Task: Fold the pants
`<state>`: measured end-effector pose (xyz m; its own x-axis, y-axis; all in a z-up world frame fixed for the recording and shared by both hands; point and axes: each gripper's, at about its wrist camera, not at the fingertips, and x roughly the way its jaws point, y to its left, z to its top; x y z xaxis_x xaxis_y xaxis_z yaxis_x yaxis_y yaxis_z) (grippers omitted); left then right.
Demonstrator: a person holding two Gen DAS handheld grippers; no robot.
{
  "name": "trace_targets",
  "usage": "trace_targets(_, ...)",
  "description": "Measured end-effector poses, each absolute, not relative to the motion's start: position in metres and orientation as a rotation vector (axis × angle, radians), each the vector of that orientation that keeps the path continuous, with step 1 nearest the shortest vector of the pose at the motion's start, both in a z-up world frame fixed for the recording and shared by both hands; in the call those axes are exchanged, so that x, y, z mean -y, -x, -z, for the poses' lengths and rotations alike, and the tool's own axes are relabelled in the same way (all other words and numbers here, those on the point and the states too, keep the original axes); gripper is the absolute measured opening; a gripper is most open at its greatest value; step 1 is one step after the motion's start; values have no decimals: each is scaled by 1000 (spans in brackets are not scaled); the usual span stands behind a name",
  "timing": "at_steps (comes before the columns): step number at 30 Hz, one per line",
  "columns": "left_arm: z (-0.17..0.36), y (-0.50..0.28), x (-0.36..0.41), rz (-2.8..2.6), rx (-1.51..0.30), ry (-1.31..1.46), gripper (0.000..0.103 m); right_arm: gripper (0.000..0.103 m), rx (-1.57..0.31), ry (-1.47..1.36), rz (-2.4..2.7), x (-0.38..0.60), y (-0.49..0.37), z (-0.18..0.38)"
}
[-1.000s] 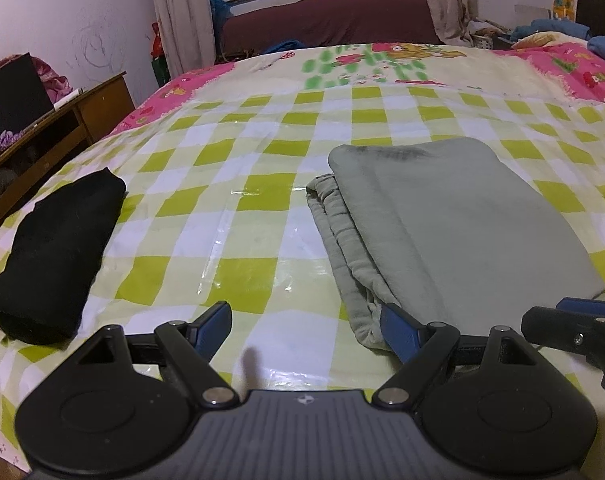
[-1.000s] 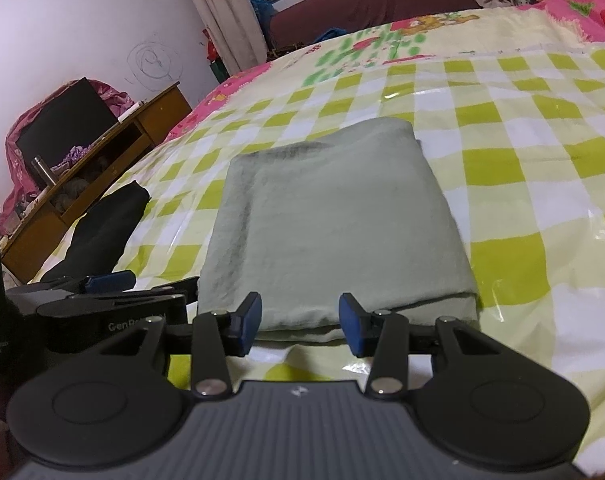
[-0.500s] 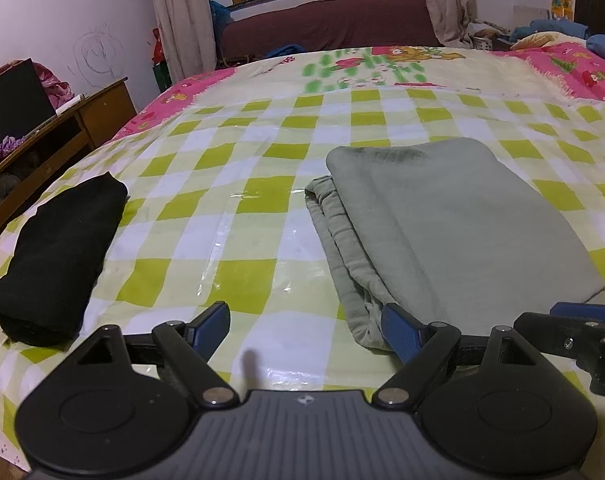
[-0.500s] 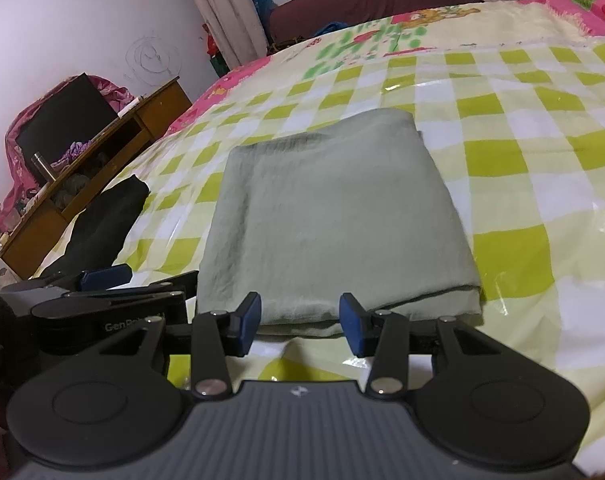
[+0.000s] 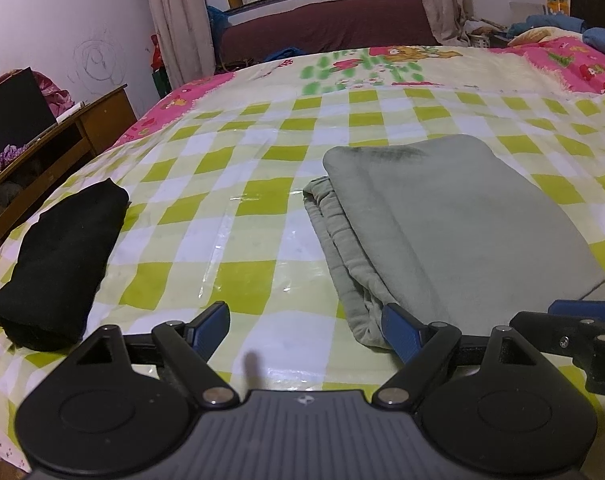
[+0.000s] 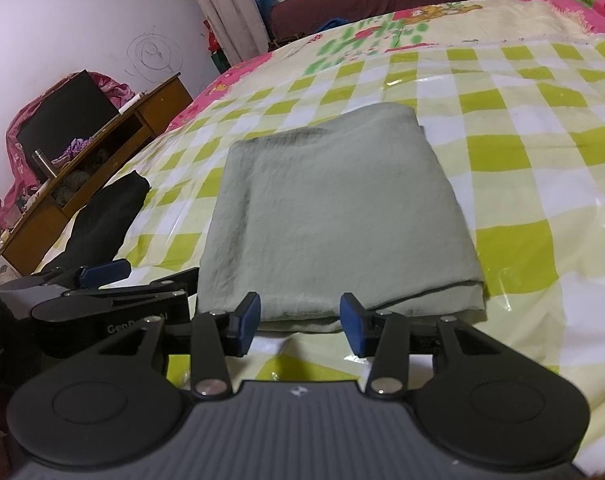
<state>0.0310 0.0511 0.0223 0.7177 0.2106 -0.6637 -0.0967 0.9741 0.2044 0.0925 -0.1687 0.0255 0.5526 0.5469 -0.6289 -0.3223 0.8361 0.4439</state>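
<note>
Green pants [image 6: 334, 208] soft, floppy, light; best grabbed at near thick edge. Left gripper [image 5: 304, 326] wide, empty. Right gripper [image 6: 300, 316] apart, empty.

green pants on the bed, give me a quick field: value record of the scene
green pants: folded into a flat rectangle on the checked cover
black garment: folded, apart, to the left of the green pants
left gripper: open, empty, at the pants' near left edge
right gripper: open, empty, at the near edge
fold: looks done
</note>
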Motion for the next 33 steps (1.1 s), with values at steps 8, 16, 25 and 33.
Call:
trace_targets(8,-21,-30,-49,-166,-754,-162,96,46,-846,-294,-518,169,-92,-24)
trace_targets(16,-19,-29,-51,-163,-763,-155,97,46,-857,-305,-507,170,-93,-22)
trace_targets(25,-11,-31,-56,-157,-788,-140,98,46,-869,-313,-499,171,-95,-18)
trace_targets(33,-5,-35,-56,-166,-809,-144,101,46,-880,-330,-505,173,-100,-14)
